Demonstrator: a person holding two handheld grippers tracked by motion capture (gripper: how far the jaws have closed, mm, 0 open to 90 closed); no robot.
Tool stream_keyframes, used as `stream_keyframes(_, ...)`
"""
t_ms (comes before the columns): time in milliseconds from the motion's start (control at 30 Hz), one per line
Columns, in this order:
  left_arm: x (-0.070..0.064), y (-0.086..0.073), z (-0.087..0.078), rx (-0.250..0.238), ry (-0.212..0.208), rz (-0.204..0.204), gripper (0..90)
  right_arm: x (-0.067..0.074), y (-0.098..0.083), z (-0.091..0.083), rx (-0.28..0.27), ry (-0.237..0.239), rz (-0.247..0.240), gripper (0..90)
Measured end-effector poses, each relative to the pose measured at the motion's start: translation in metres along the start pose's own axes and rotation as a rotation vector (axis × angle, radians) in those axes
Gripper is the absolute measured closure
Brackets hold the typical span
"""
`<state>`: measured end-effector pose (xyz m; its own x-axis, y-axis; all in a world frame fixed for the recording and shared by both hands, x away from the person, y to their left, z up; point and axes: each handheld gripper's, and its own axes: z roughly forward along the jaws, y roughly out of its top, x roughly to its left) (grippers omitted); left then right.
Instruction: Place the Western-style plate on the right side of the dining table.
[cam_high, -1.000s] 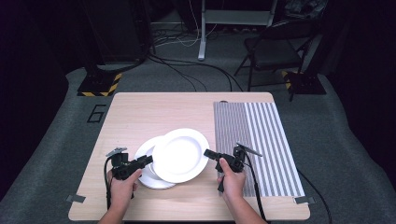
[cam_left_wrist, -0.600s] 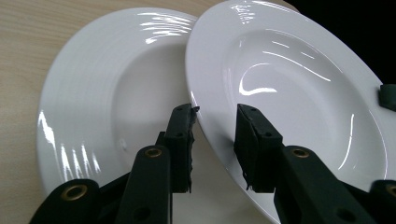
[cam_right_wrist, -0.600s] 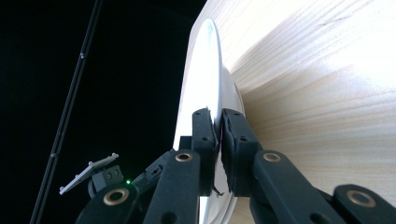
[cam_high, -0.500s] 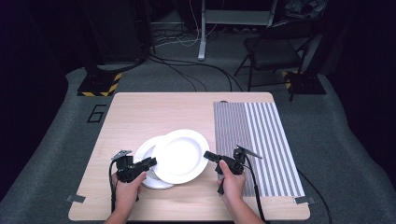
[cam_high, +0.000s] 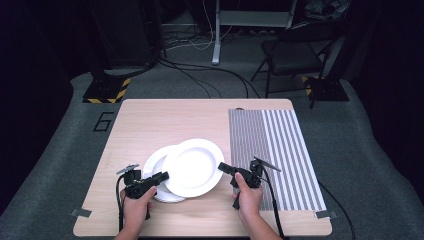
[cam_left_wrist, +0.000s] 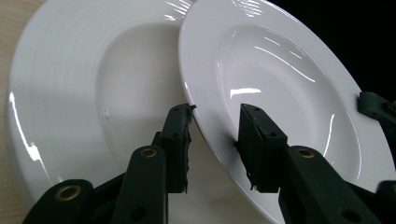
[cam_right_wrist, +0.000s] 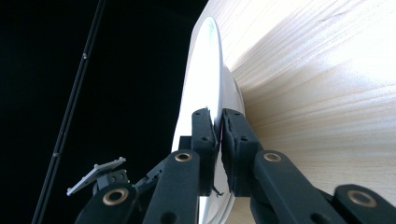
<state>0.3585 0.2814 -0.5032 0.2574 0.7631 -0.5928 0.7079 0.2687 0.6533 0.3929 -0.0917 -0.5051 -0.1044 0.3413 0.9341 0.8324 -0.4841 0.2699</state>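
Note:
Two white plates overlap on the wooden table (cam_high: 150, 120). The lower plate (cam_high: 152, 167) (cam_left_wrist: 93, 93) lies flat. The upper plate (cam_high: 192, 167) (cam_left_wrist: 280, 84) (cam_right_wrist: 205, 60) rests partly over it, tilted. My right gripper (cam_high: 221, 167) (cam_right_wrist: 218, 123) is shut on the upper plate's right rim. My left gripper (cam_high: 164, 176) (cam_left_wrist: 215, 123) straddles that plate's left rim, one jaw under it and one above, with a gap showing. Its jaws have just been opening with the rim between them.
A grey striped mat (cam_high: 272, 150) covers the table's right part, just right of my right hand. Beyond the far edge are cables, a folding chair (cam_high: 295, 55) and dark stands on the carpet. The table's far half (cam_high: 175, 115) is bare wood.
My left gripper has edged slightly right, toward the upper plate's rim. The right gripper and both plates have stayed put.

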Motion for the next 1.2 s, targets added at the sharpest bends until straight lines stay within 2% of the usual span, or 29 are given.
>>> stream_keyframes(200, -0.0042, 0.0001, 0.0022, -0.008, 0.008, 0.018, 61.3, -0.0006, 0.0002, 0.0002, 0.002, -0.003, 0.002, 83.8)
stream_keyframes(300, -0.0037, 0.0002, 0.0032, -0.001, 0.003, 0.007, 61.1, -0.0008, 0.0002, 0.0004, 0.001, 0.000, 0.005, 83.7)
stream_keyframes(533, -0.0060, -0.0010, 0.0057, 0.008, 0.004, 0.032, 58.1, 0.0001, 0.0003, 0.0007, 0.004, 0.000, 0.005, 83.7)
stream_keyframes(600, -0.0076, 0.0004, 0.0045, 0.000, 0.004, 0.052, 58.5, -0.0006, 0.0005, 0.0006, 0.006, -0.006, 0.002, 84.0)
stream_keyframes(933, -0.0086, 0.0047, 0.0012, -0.024, -0.007, 0.047, 61.0, 0.0000, -0.0016, 0.0008, 0.017, -0.020, -0.010, 86.7)
stream_keyframes(1000, -0.0067, 0.0062, 0.0005, -0.028, -0.006, 0.031, 61.4, 0.0007, -0.0029, 0.0019, 0.018, -0.021, -0.006, 86.6)
stream_keyframes(1200, -0.0075, 0.0082, -0.0001, -0.026, 0.002, 0.043, 61.5, 0.0006, -0.0043, 0.0035, 0.015, -0.023, -0.003, 86.7)
